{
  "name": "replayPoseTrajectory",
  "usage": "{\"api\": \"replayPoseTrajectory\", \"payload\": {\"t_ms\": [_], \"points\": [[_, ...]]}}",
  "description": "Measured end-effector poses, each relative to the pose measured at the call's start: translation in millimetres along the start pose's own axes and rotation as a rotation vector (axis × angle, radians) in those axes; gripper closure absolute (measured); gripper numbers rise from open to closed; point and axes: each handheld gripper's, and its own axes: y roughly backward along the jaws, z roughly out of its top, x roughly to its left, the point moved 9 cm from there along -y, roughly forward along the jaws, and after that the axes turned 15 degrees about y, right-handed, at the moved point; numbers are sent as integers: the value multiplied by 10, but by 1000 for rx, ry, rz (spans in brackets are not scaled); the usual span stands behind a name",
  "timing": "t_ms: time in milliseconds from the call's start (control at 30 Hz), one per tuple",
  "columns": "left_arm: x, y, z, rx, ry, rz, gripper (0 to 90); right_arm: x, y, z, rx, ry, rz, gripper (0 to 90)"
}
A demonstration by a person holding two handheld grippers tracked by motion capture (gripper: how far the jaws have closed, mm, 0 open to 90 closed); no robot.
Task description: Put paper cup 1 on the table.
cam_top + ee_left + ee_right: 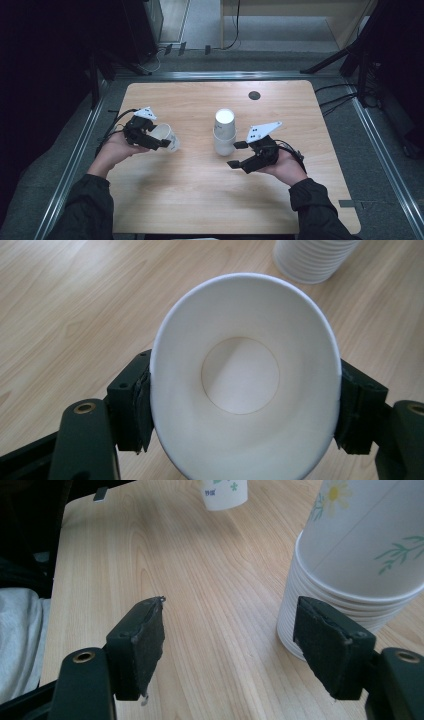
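No readable brand on the cups, just daisy and green leaf print on the cup stack (360,555). Left claw (245,410) pinches a single paper cup (245,375) by its sides, tipped mouth-up toward its camera, left of the stack above the worktop (200,200). Right claw (240,645) spread, empty, level, just right of the stack's base.

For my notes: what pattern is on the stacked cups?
White cups with daisies and green leaves; clearest in the right gripper view.
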Motion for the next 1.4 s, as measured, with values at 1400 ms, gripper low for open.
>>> {"api": "replayPoseTrajectory", "payload": {"t_ms": [1400], "points": [[764,-26,-291,109,180,268,238,29,-55,-52,37,7,11,291]]}}
